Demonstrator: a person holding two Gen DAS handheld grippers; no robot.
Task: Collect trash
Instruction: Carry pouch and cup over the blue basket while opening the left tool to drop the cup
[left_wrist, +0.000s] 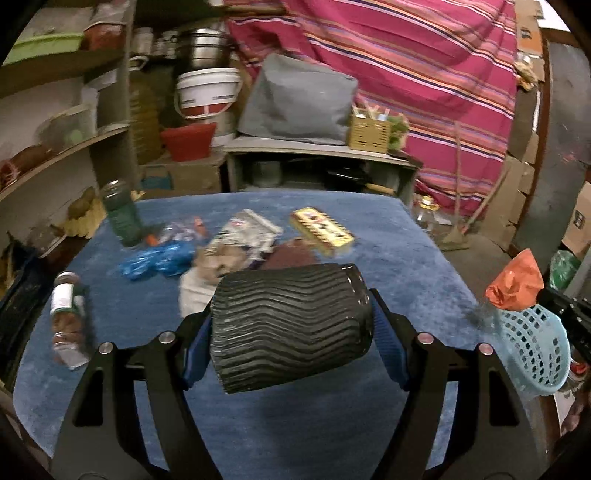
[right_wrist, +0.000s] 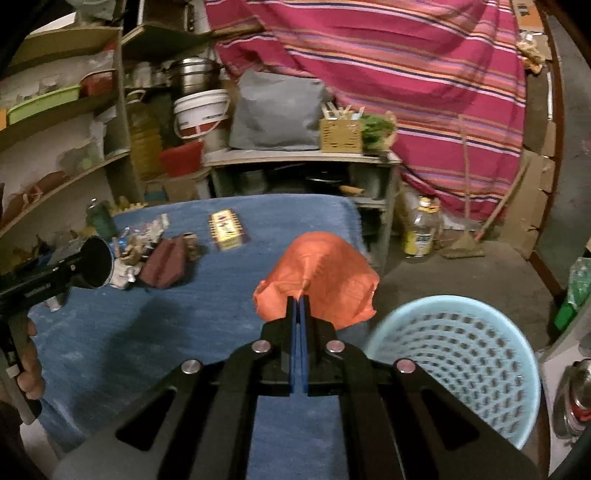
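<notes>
My left gripper (left_wrist: 291, 332) is shut on a black ribbed plastic cup (left_wrist: 291, 325), held sideways above the blue table (left_wrist: 258, 424); the cup also shows at the left of the right wrist view (right_wrist: 94, 264). My right gripper (right_wrist: 299, 301) is shut on a crumpled orange wrapper (right_wrist: 317, 273), held above the table's right edge beside the light blue perforated basket (right_wrist: 458, 365). The wrapper (left_wrist: 515, 280) and basket (left_wrist: 535, 354) also show at the right of the left wrist view. More trash lies mid-table: blue plastic (left_wrist: 155, 260), crumpled wrappers (left_wrist: 243, 232), a maroon pouch (right_wrist: 166, 264).
A yellow box (left_wrist: 321, 229), a green bottle (left_wrist: 120, 214) and a lying jar (left_wrist: 68, 317) are on the table. Shelves (left_wrist: 55, 162) stand at the left, a low bench with a grey bag (left_wrist: 295, 99) behind, a striped cloth (right_wrist: 406, 74) at the back right.
</notes>
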